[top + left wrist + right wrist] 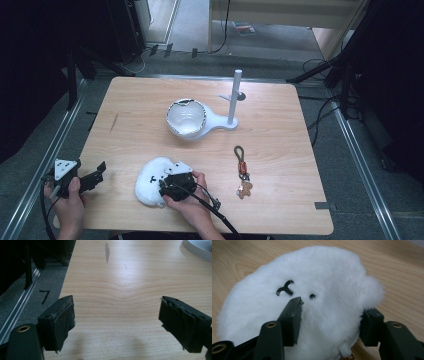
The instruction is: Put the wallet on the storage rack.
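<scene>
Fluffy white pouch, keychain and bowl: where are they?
Fluffy white pouch (317, 272): right gripper view, on its fur above the face.
Keychain (243, 172): high view, on its clip.
Bowl (186, 118): high view, on its inside.

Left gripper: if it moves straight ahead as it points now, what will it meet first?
Probably nothing near: the left gripper faces bare table; the white bowl lies off to one side.

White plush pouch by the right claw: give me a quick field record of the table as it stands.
plush pouch: white, fluffy, face stitched on, zipper at its edge, lying near table front
right claw: jaws pressed into the pouch's sides
left claw: open, nothing between jaws
keychain: right of pouch, apart
white bowl: mid-table, beside post stand
</scene>
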